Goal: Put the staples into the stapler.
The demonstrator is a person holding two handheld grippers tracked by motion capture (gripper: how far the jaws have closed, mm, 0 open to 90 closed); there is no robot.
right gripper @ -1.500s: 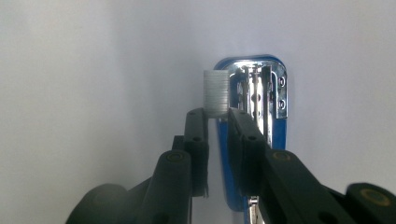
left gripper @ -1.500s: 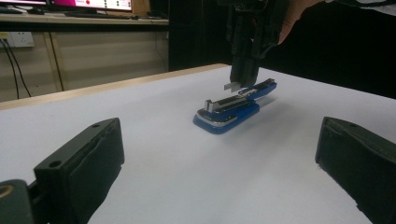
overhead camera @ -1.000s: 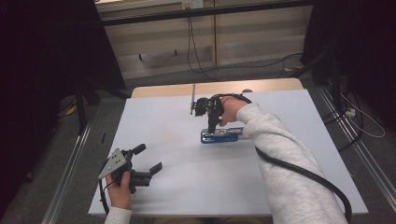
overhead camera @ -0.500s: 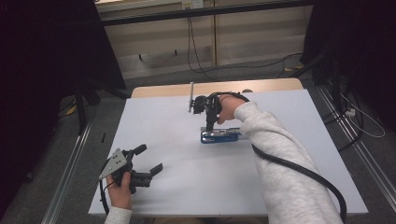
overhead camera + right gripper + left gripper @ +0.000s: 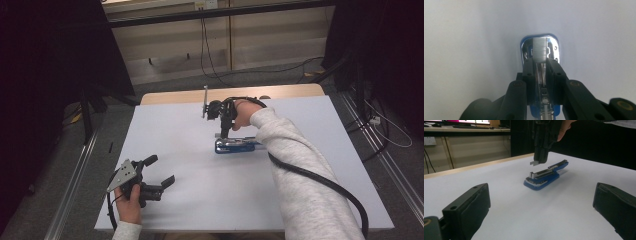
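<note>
A blue stapler (image 5: 236,145) lies open on the white table (image 5: 200,205), its metal channel facing up. My right gripper (image 5: 223,133) points straight down over the stapler's left end, shut on a strip of staples (image 5: 539,50). In the right gripper view the strip hangs just above the stapler's (image 5: 549,43) chrome front end. In the left gripper view the strip (image 5: 534,163) sits a little above the stapler (image 5: 544,177), not touching it. My left gripper (image 5: 161,171) rests near the table's front left, open and holding nothing, aimed toward the stapler.
Beyond the white sheet, the table's wooden far edge (image 5: 280,91) shows. Cables (image 5: 215,60) run over the floor behind it. A metal rail (image 5: 75,180) runs along the left side, and another rail (image 5: 385,170) along the right.
My right gripper has shifted slightly to the left above the stapler with the staples in it. The left gripper has not moved.
</note>
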